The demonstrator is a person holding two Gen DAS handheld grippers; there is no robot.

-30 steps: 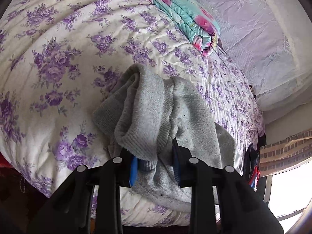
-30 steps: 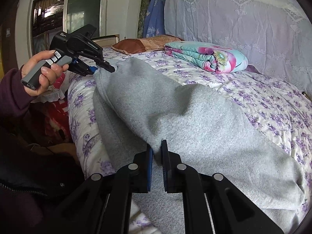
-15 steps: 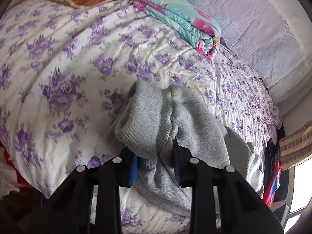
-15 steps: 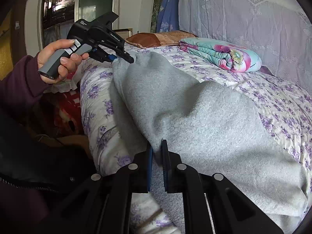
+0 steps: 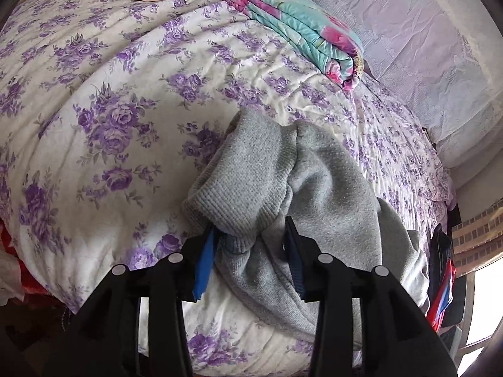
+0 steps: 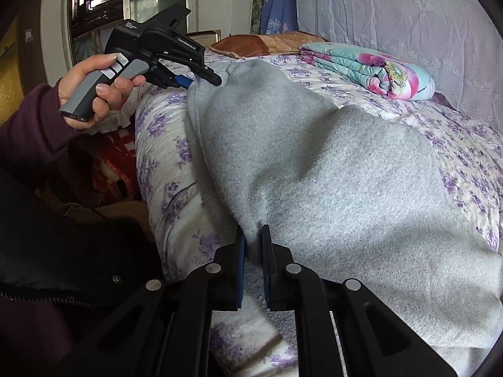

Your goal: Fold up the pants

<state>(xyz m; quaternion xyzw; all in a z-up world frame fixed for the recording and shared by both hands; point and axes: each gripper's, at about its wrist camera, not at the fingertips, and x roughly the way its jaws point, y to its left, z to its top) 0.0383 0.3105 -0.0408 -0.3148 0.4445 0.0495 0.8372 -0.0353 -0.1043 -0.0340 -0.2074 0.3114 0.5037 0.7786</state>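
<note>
Grey knit pants (image 6: 330,172) lie along the near edge of a bed with a purple-flowered cover (image 5: 110,110). My left gripper (image 5: 250,242) is shut on the ribbed cuff end of the pants (image 5: 245,188), which bunches up over the fingers. It also shows in the right wrist view (image 6: 201,80), held by a hand at the far end of the pants. My right gripper (image 6: 253,245) is shut on a fold of the pants at the near end, by the bed's edge.
A folded turquoise and pink quilt (image 6: 371,69) and a brown pillow (image 6: 267,42) lie at the far side of the bed (image 6: 465,144). A pale lace cloth (image 5: 424,47) hangs behind. Red fabric (image 6: 113,163) sits beside the bed. A window (image 6: 94,9) is at the left.
Both grippers have carried the pants further over the bed, away from its near edge. The left gripper and cuff end have moved towards the quilt. Both grips have held.
</note>
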